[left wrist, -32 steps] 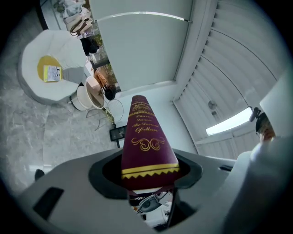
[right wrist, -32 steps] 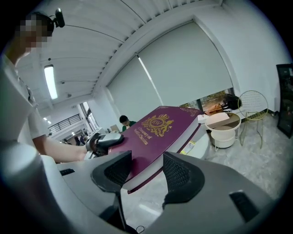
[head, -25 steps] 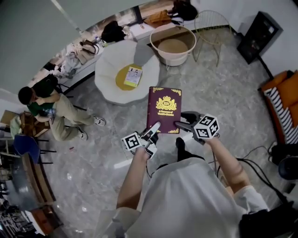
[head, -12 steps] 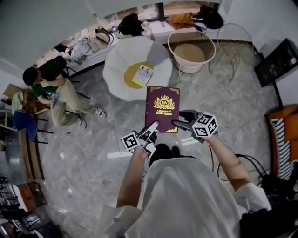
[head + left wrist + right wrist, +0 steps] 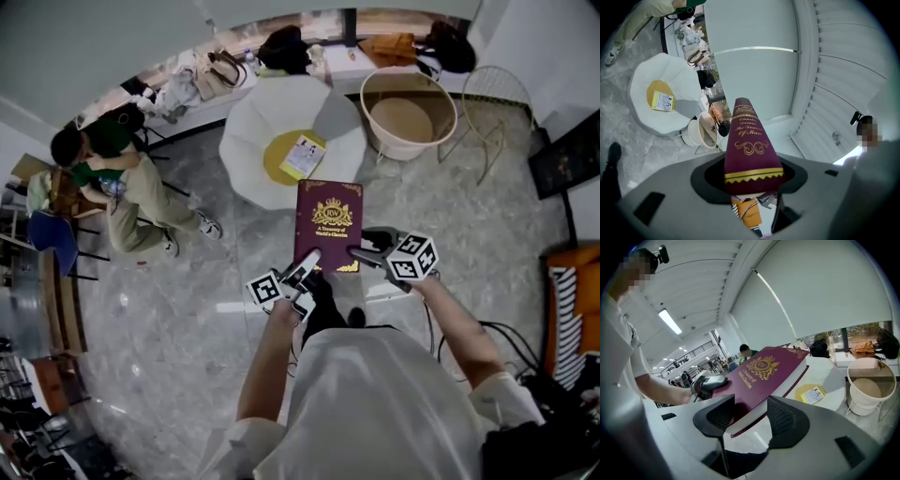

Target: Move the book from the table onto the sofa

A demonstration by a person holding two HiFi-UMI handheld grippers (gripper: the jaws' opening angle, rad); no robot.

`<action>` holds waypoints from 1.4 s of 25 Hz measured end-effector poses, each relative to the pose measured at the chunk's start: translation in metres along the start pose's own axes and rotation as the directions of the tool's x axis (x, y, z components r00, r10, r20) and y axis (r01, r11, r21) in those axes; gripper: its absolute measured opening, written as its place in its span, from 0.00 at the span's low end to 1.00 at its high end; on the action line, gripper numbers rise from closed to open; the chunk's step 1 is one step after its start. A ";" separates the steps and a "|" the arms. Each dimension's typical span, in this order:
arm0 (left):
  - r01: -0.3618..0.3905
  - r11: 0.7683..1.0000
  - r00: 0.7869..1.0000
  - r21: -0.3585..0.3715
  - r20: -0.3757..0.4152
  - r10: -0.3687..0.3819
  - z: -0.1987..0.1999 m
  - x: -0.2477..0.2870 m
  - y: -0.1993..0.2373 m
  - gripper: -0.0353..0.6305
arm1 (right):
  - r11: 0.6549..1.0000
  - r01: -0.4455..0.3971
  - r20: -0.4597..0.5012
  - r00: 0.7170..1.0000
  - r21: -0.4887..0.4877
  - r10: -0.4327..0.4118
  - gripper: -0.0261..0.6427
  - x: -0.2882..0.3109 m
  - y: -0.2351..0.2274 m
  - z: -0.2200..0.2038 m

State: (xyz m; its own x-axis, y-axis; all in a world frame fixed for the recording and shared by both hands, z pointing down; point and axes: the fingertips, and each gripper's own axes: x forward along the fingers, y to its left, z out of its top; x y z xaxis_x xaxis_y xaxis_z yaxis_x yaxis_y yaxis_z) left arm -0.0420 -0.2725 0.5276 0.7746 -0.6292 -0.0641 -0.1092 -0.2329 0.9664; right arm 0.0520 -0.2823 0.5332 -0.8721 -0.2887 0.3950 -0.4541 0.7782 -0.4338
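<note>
Your left gripper (image 5: 307,262) and right gripper (image 5: 364,253) both clamp the maroon book (image 5: 328,223); spine reads "Charles Darwin The Descent of Man".

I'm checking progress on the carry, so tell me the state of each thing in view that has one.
book: lifted off the table, held over the floor
left gripper: shut on the book
right gripper: shut on the book
table: bears a leaflet, no book
sofa: no book on the visible part

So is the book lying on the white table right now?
No, the book is held in the air, off the white table.
</note>
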 end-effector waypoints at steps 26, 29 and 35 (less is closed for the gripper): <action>0.003 0.999 0.994 0.050 -0.109 0.002 0.305 0.098 0.101 0.39 | 0.996 0.071 0.005 0.997 0.062 -0.072 0.39 0.201 -0.184 0.181; -0.014 0.997 0.994 0.077 -0.111 0.022 0.308 0.108 0.121 0.39 | 0.995 0.066 -0.003 0.998 0.074 -0.066 0.39 0.209 -0.204 0.171; -0.054 0.995 0.993 0.086 -0.104 0.063 0.305 0.132 0.176 0.39 | 0.996 0.043 -0.050 0.998 0.075 -0.039 0.39 0.228 -0.255 0.138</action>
State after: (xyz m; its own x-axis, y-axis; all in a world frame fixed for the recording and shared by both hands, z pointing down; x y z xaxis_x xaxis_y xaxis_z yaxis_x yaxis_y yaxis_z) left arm -0.1490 -0.6223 0.6133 0.8268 -0.5620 0.0228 -0.2037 -0.2613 0.9435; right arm -0.0561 -0.6238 0.6223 -0.8433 -0.2905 0.4521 -0.5036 0.7208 -0.4763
